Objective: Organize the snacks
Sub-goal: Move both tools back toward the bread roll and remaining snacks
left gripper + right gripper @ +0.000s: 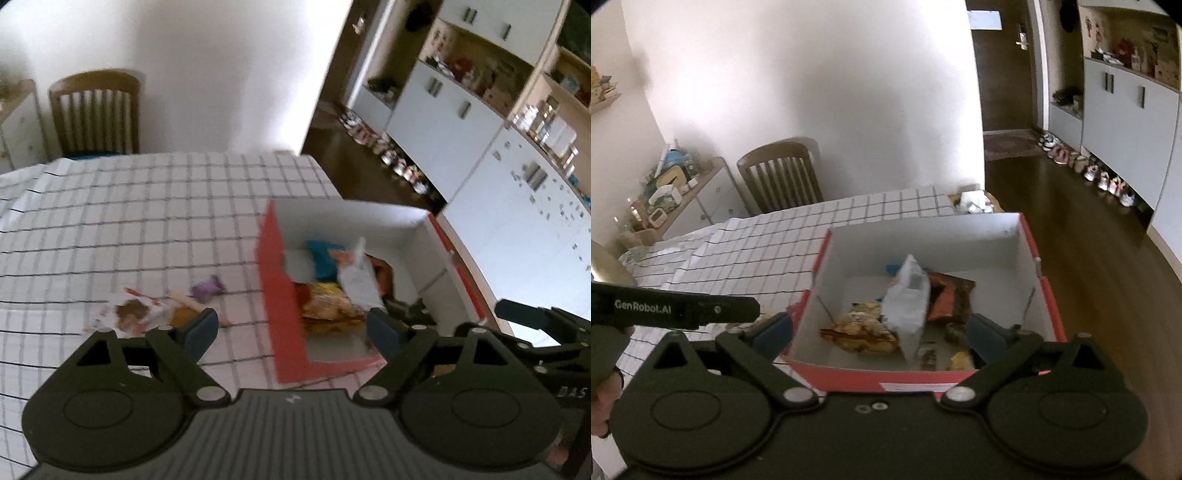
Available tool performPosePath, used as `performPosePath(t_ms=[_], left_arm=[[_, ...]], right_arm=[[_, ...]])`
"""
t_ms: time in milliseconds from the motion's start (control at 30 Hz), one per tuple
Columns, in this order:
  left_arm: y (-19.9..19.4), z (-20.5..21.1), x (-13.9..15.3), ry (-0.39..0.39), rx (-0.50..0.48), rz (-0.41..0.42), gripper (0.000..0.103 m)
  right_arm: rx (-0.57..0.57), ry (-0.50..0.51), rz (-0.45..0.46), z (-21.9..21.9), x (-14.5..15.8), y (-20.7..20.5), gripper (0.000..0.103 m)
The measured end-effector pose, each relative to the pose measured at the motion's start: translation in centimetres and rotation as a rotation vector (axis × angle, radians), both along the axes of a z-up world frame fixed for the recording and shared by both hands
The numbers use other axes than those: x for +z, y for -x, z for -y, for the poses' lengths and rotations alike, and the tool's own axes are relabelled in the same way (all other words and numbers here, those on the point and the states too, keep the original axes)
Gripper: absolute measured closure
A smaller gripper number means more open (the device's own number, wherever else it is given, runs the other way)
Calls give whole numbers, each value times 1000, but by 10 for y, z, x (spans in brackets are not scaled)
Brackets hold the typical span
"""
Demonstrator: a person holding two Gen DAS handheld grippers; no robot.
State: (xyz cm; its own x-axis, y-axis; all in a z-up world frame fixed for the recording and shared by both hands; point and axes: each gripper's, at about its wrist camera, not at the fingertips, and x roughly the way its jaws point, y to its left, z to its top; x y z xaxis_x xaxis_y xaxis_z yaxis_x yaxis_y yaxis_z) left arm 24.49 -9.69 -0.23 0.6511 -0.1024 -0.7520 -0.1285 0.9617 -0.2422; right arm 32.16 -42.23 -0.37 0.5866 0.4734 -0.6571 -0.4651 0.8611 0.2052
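A red box [280, 280] with a white inside [923, 240] stands on the checked tablecloth [147, 206] near the table's right edge. In it lie a white packet [908, 302] standing tilted, a yellow-brown packet [860, 330], an orange-brown packet [951, 299] and a blue packet [321, 258]. On the cloth left of the box lie a purple sweet [208, 288], a white-red wrapper [133, 314] and a yellow piece [184, 314]. My left gripper [291, 328] hovers open over the box's left wall. My right gripper [881, 332] is open above the box's near side, touching nothing.
A wooden chair [96, 110] stands behind the table against the white wall. White cabinets [461, 122] and a row of shoes [1089, 170] line the dark floor on the right. A cluttered sideboard [672, 184] stands far left. The left gripper's body [683, 306] shows beside mine.
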Motion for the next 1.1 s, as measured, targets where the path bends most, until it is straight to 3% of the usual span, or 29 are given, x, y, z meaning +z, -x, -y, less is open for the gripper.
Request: performPosePath(t_ms=[433,667,800,1100], left_arm=[[26,-115,-3,-45,119,17,13],[32,-159,-16,-69,66,31,13],[28,-174,-35,-78,39,-2,13],[20,-184,-81,-88,-28,-36,13]], right_arm=[[71,23,-12,-75,0,27,4],[102,46,-26,-123,-7,42,8],[119,63,-38,-152,-12,49,9],[44,100,-126,-198,-39,31,17]])
